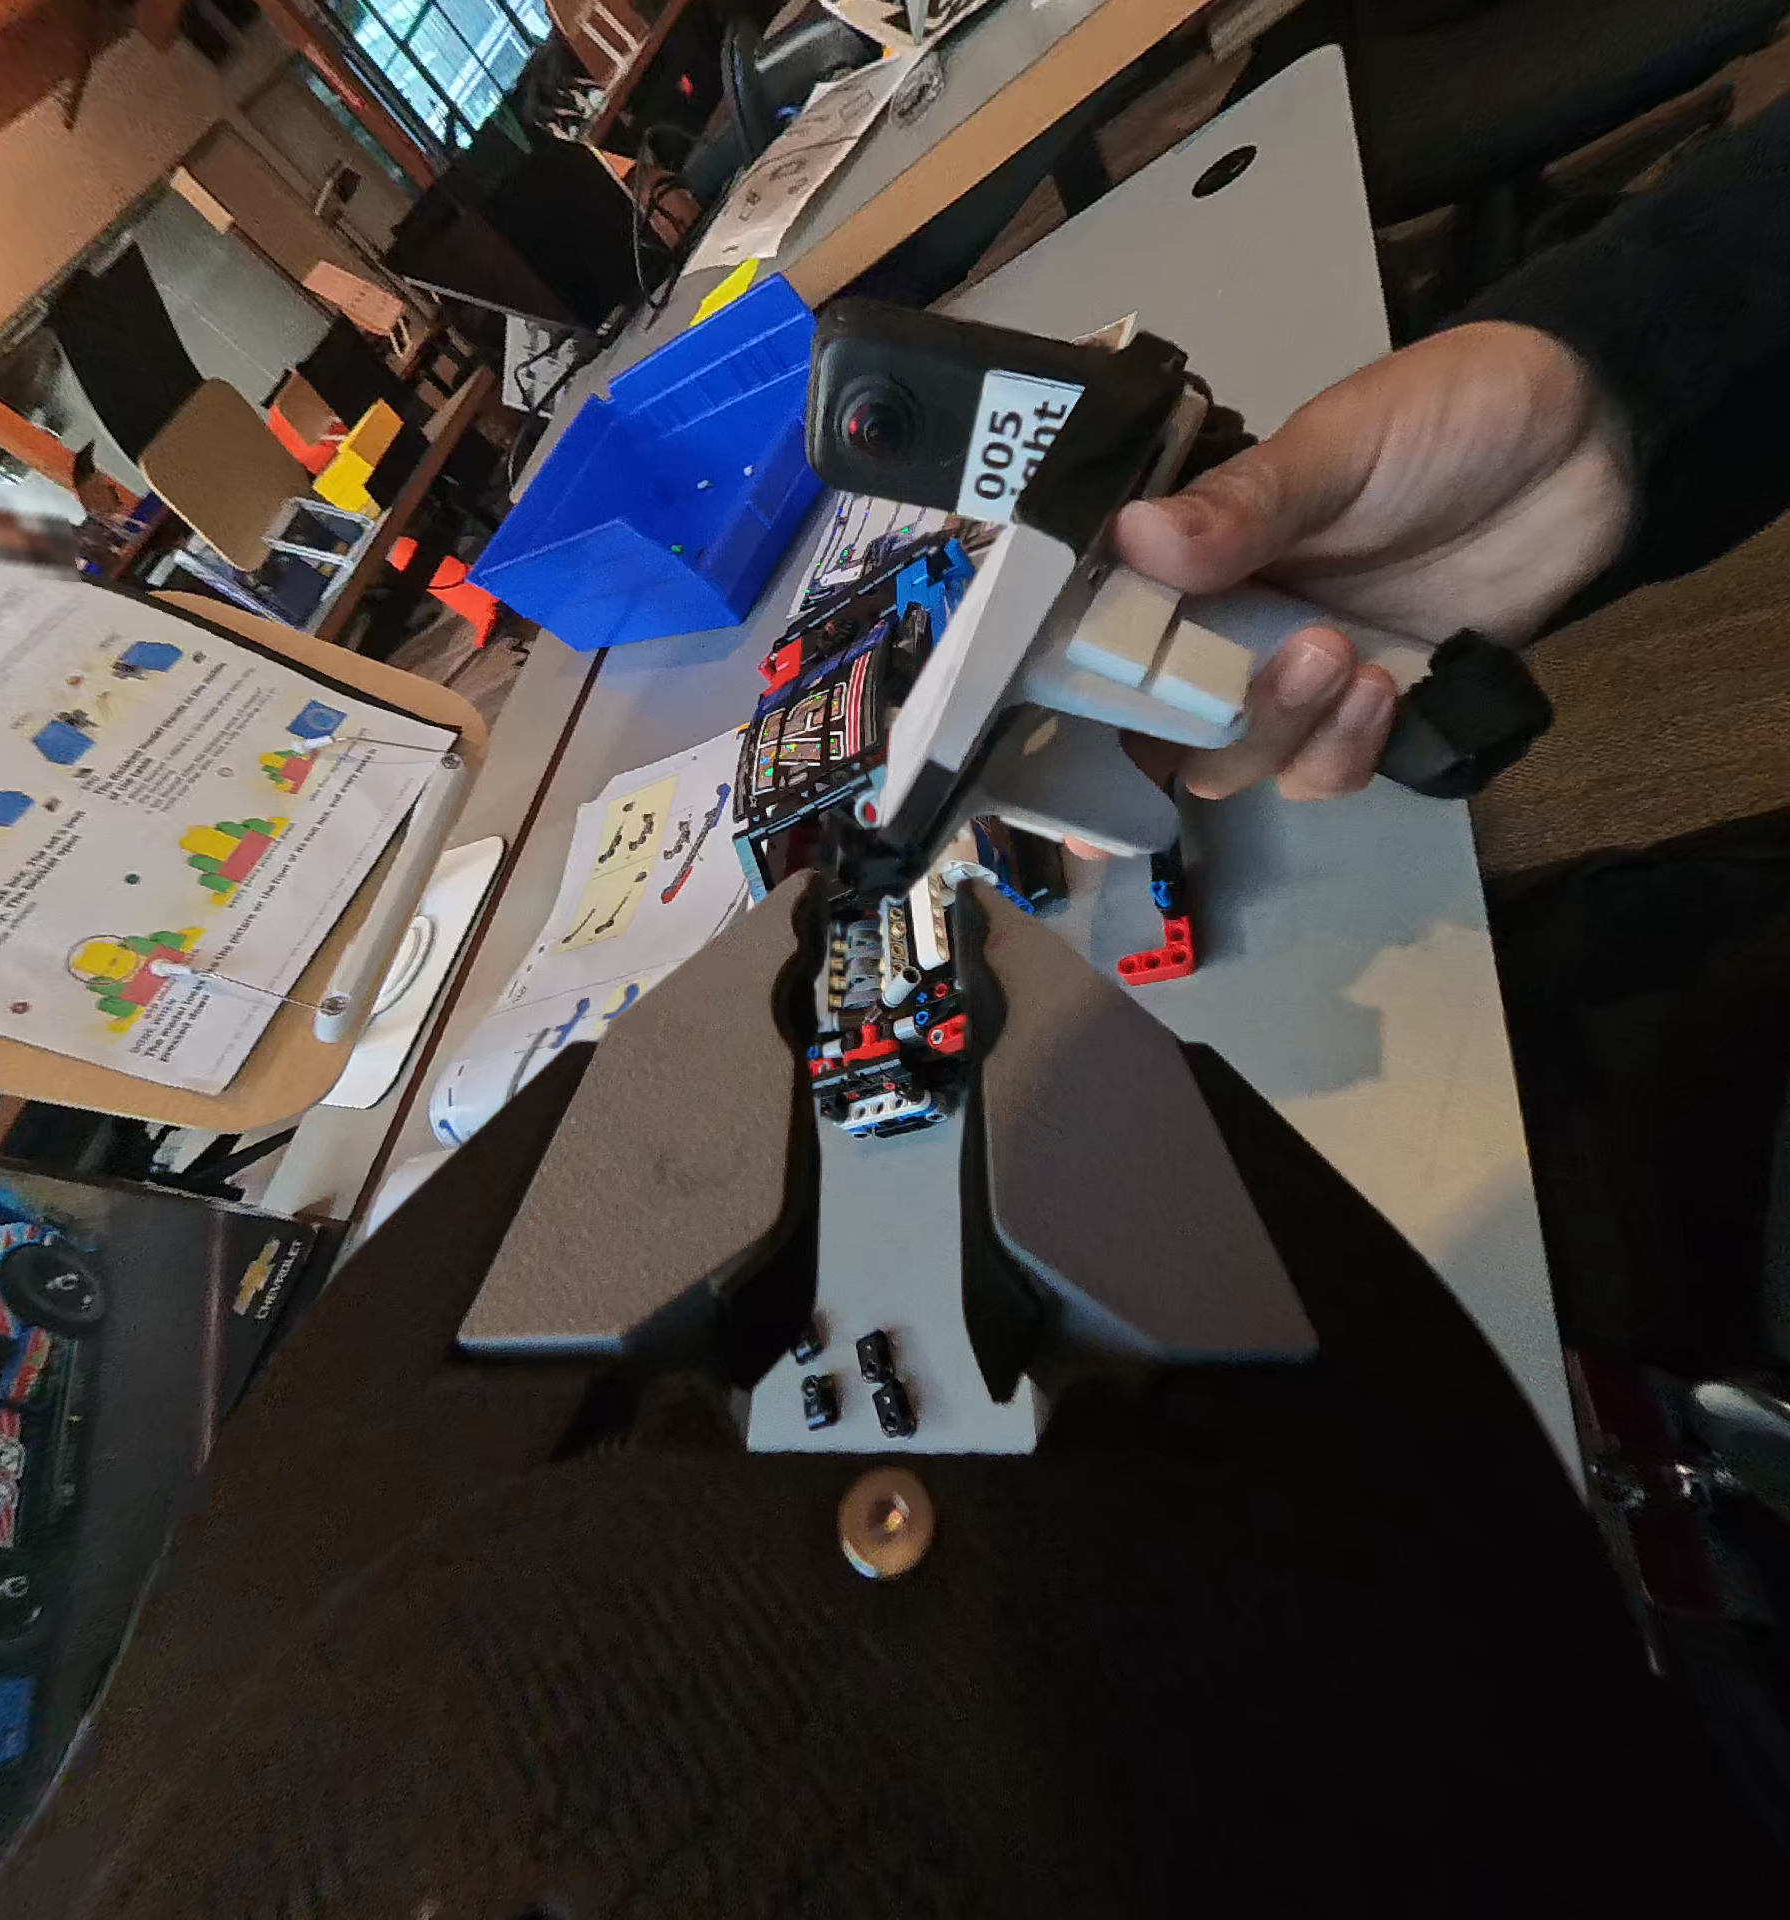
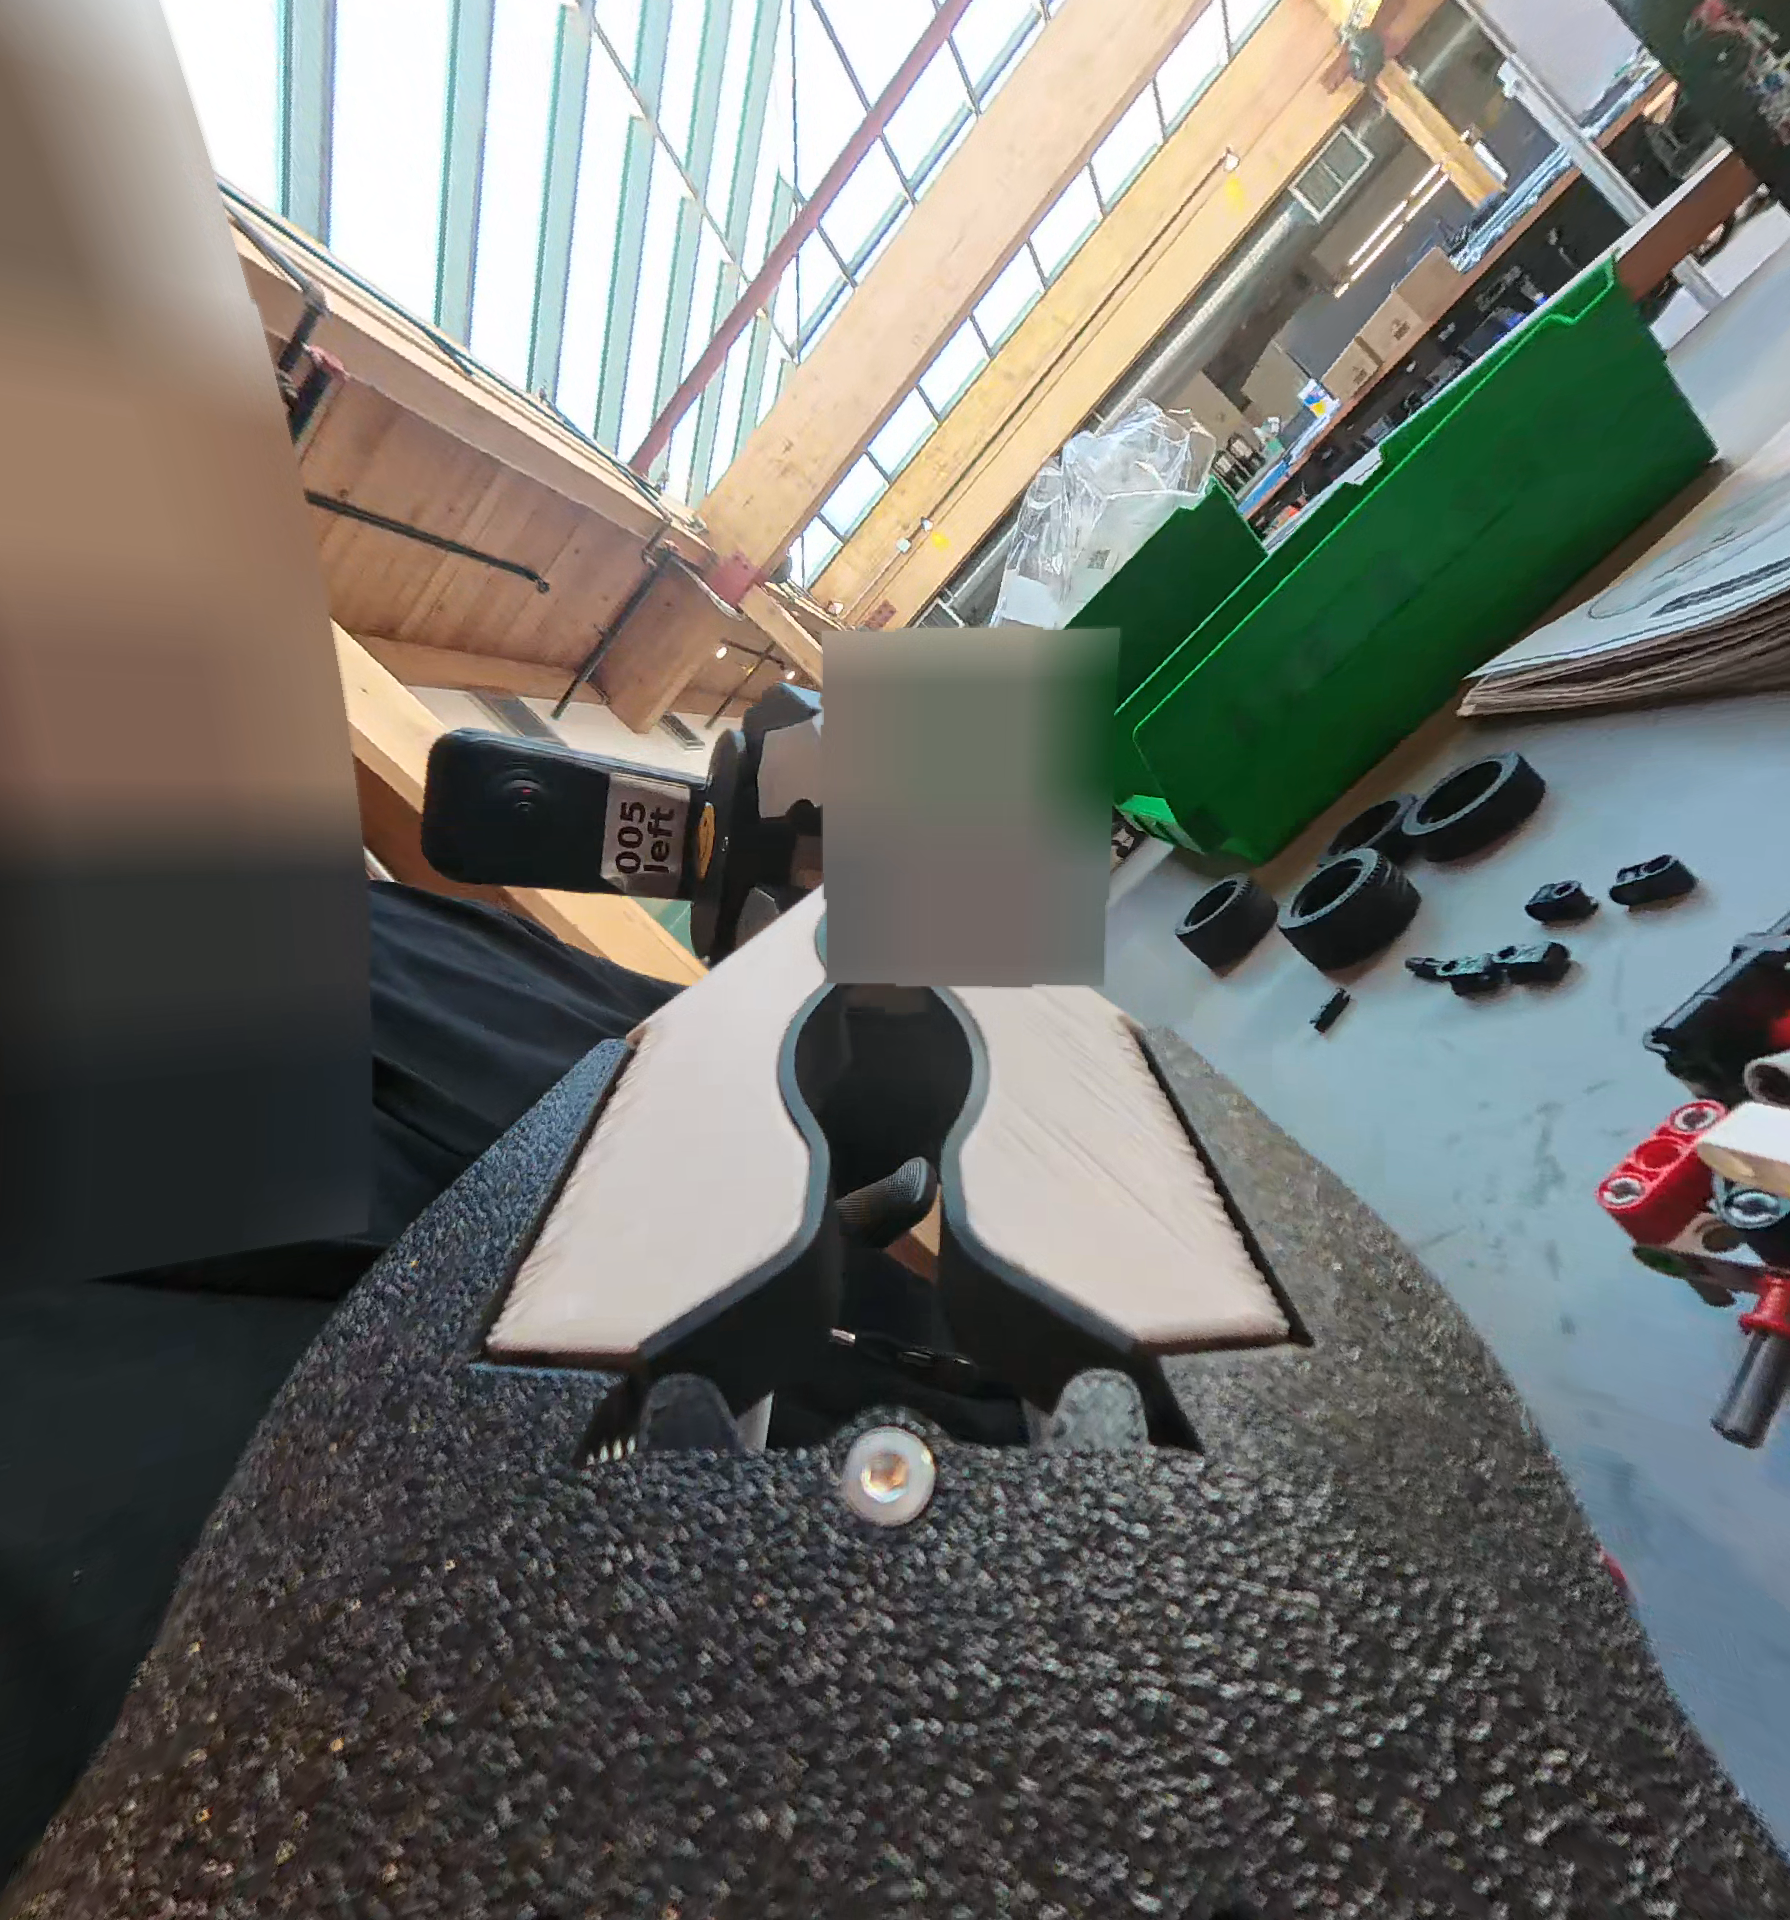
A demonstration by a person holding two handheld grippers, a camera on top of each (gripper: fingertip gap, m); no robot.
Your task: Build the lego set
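A partly built black, red, white and blue lego car (image 1: 886,1039) lies on the grey table (image 1: 1338,1091). My left gripper (image 1: 889,894) straddles its near end, jaws narrow against its sides. My right gripper (image 1: 875,847), held by a hand, comes in from the upper right with its tips at the car's middle. In the right wrist view its jaws stand narrow, but a mosaic patch hides the right gripper's tips (image 2: 880,997), so any held piece is hidden. The car's red beam and axle (image 2: 1701,1164) show at the right edge.
Several black tyres (image 2: 1348,904) and small black connectors (image 2: 1493,966) lie on the table; more connectors (image 1: 875,1361) lie under my left gripper. A red L-beam (image 1: 1161,951), instruction sheets (image 1: 631,862), a blue bin (image 1: 662,499), a green bin (image 2: 1390,623) and the set box (image 1: 39,1403) surround the work. My left and right fingertips are right by each other.
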